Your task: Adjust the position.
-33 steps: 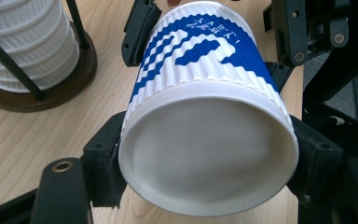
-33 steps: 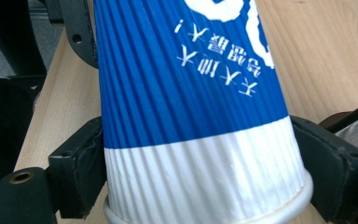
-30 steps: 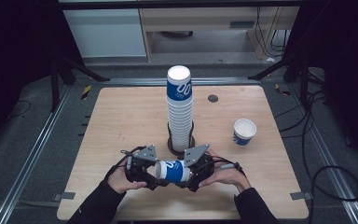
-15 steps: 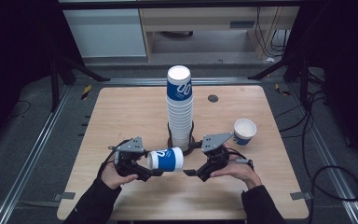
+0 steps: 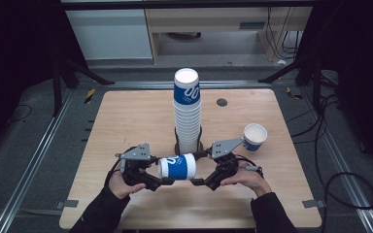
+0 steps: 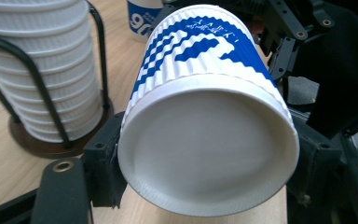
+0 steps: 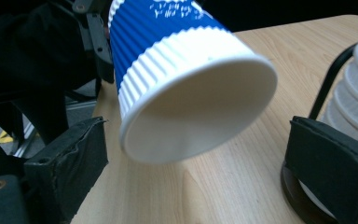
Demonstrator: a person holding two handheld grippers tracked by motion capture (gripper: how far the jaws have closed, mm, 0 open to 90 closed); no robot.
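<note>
Right tongs (image 5: 200, 169) released empty cup (image 5: 177, 166); left tongs (image 5: 164, 171) hold it.

The wooden table (image 5: 126, 121) has rounded corners and stands on a dark grey floor (image 5: 24, 160), with metal rails (image 5: 34, 160) running along its left and right edges. Beyond the far edge stand a white cabinet (image 5: 109, 34) and a light wooden shelf unit (image 5: 209, 29), with black cables (image 5: 340, 179) lying on the floor at the right. The surroundings are dark.

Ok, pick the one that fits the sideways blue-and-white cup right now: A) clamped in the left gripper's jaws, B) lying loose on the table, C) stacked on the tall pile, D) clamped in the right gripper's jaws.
A: the left gripper has its jaws pressed on both sides of the cup, while the right gripper stands open with gaps beside it.
</note>
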